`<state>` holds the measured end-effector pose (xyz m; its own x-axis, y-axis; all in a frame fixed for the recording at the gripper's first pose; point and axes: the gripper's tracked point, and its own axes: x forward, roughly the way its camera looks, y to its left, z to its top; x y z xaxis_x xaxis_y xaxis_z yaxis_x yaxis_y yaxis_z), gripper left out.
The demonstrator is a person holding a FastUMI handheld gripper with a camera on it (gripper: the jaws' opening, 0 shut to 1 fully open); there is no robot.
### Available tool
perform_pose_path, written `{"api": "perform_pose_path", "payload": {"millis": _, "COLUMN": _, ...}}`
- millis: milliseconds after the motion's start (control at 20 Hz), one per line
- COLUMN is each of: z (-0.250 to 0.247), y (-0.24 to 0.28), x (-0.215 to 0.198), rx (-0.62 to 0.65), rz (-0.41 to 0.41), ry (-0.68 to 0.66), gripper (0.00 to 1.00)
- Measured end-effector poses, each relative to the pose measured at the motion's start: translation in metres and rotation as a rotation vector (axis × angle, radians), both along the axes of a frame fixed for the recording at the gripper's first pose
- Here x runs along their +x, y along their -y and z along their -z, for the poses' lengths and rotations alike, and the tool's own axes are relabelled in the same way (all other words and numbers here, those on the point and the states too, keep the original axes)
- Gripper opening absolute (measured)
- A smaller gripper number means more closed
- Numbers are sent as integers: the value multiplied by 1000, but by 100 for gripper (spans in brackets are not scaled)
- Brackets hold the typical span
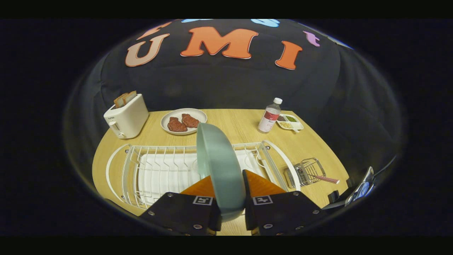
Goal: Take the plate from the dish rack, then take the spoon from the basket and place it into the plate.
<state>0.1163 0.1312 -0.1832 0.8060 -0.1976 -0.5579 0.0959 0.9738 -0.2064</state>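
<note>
A pale green plate point(219, 166) stands on edge between my two fingers, and the gripper point(230, 187) is shut on its lower rim. The plate rises above the white wire dish rack point(155, 170), which lies just beyond the fingers on the wooden table. To the right of the rack sits a small wire basket point(308, 170) with a spoon point(327, 179) lying in it, its handle sticking out to the right.
A white toaster point(126, 115) with toast stands at the table's far left. A white plate with two pieces of meat point(183, 121) is behind the rack. A water bottle point(270, 116) and a small divided dish point(290, 122) are at the far right. A phone point(361, 189) rests at the table's near right edge.
</note>
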Motion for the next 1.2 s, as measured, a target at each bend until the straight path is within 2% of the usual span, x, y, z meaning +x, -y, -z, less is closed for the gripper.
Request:
{"api": "perform_pose_path", "payload": {"millis": 200, "z": -10, "y": 3, "x": -7, "rx": 31, "rz": 9, "ry": 13, "gripper": 26}}
{"api": "perform_pose_path", "payload": {"millis": 500, "z": -15, "y": 19, "x": -38, "rx": 158, "rz": 12, "ry": 7, "gripper": 26}}
{"api": "perform_pose_path", "payload": {"millis": 900, "z": -12, "y": 41, "x": -108, "rx": 341, "rz": -27, "ry": -39, "gripper": 26}}
{"api": "perform_pose_path", "payload": {"millis": 1200, "z": 5, "y": 74, "x": -153, "rx": 439, "rz": 16, "ry": -48, "gripper": 26}}
